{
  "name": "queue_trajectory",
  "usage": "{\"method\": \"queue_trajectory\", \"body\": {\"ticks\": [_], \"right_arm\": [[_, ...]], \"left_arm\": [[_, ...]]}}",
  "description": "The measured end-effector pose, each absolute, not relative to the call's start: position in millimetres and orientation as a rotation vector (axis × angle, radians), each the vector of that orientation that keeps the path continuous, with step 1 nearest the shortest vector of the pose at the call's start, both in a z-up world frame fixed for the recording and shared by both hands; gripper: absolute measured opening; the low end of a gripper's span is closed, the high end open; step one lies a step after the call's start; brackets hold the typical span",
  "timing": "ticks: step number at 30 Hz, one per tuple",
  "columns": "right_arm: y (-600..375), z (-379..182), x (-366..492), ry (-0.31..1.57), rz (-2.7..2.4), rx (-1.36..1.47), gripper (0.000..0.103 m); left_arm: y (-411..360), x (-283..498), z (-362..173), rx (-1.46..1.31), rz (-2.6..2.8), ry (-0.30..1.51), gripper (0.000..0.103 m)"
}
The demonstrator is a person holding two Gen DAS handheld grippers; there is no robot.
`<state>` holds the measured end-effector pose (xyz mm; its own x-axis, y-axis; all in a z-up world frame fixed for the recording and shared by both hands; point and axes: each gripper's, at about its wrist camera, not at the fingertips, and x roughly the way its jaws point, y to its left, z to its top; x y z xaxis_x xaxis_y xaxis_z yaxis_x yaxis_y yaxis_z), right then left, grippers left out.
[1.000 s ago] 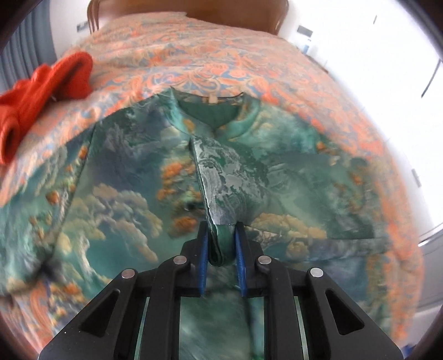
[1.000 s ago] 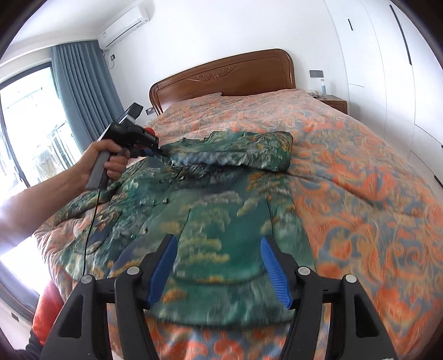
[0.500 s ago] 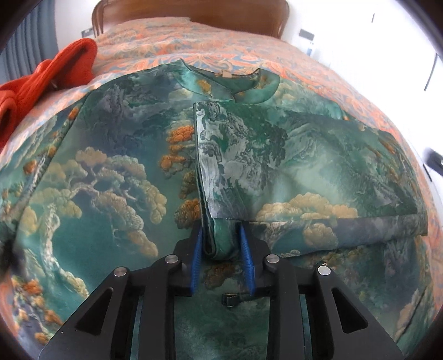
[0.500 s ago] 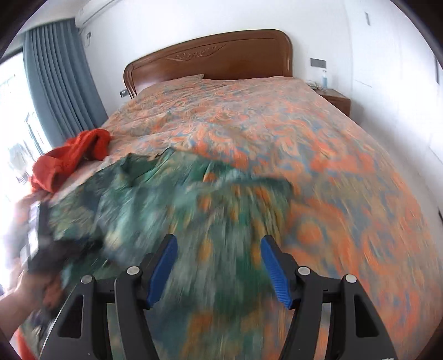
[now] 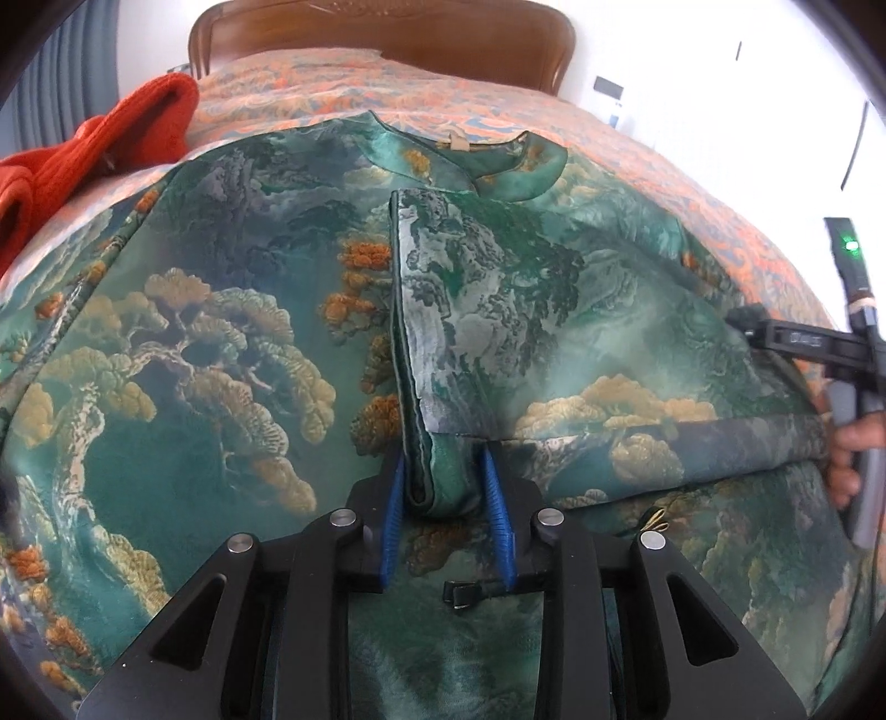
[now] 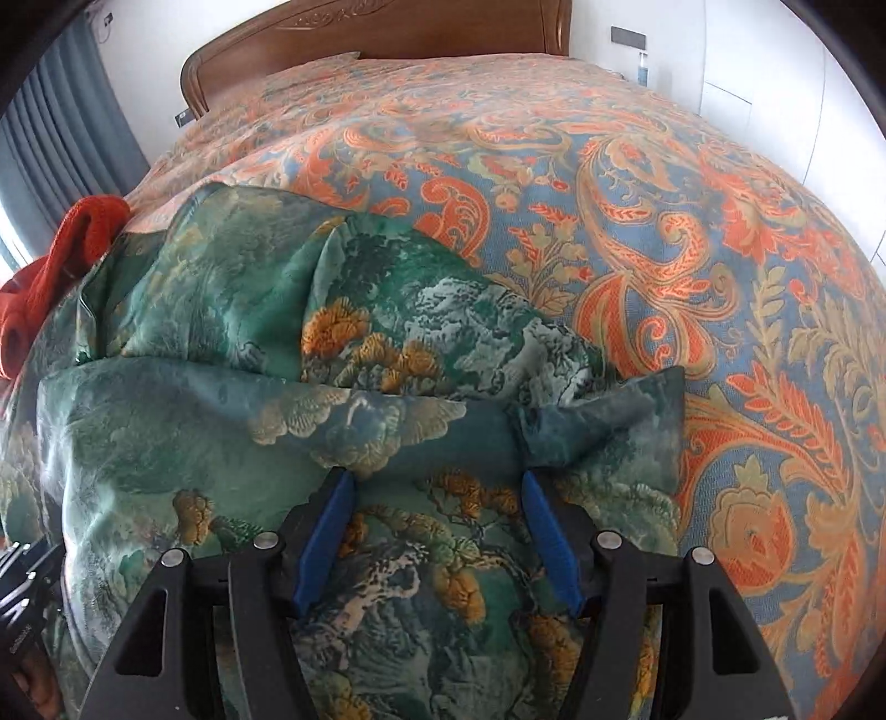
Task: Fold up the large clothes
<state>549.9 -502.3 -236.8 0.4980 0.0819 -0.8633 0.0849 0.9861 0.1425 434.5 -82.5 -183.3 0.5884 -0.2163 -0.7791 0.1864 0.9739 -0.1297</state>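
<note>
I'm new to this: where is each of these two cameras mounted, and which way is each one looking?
Left wrist view: sits on the left gripper, looking up the bed toward the headboard; its jaws pinch the folded sleeve; the right gripper and hand show.
Right wrist view: sits on the right gripper, jaws open, facing the sleeve's fold and bedspread.
Shared: the green garment, red sweater, headboard.
</note>
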Motion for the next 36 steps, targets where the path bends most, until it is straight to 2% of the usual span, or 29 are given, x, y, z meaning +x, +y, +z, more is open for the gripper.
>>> {"method": "queue_trajectory", "body": {"ticks": [7,11,23,24,25,26,28,31,36], "right_arm": [[-493,-205,479,1.028,0.074,0.056,0.064],[-499,-197,446,1.032,0.066,0.106,0.064],[-493,-238,439,1.064,0.005,0.110,0.064],[-494,-238,437,1.064,0.005,0.106,0.064],[-492,-236,438,1.067,0.003,0.097,0.064],[-492,-234,440,1.073,-0.003,0.086,0.064],[-485,-227,442,1.088,-0.024,0.072,0.064],[-482,-202,428,1.115,-0.067,0.081,0.065],[-465,-168,370,1.158,-0.021,0.059,0.065]], "left_arm": [[-88,432,-182,-0.012,-0.223,0.900,0.029],[-90,432,-182,-0.004,-0.219,0.899,0.029],[-101,432,-181,0.070,-0.181,0.908,0.031],[-103,431,-180,0.088,-0.173,0.910,0.033],[-105,427,-176,0.116,-0.156,0.912,0.041],[-105,422,-172,0.139,-0.141,0.914,0.056],[-105,407,-163,0.183,-0.124,0.918,0.076],[-97,372,-146,0.213,-0.164,0.908,0.084],[-66,316,-125,0.180,-0.244,0.935,0.087]]}}
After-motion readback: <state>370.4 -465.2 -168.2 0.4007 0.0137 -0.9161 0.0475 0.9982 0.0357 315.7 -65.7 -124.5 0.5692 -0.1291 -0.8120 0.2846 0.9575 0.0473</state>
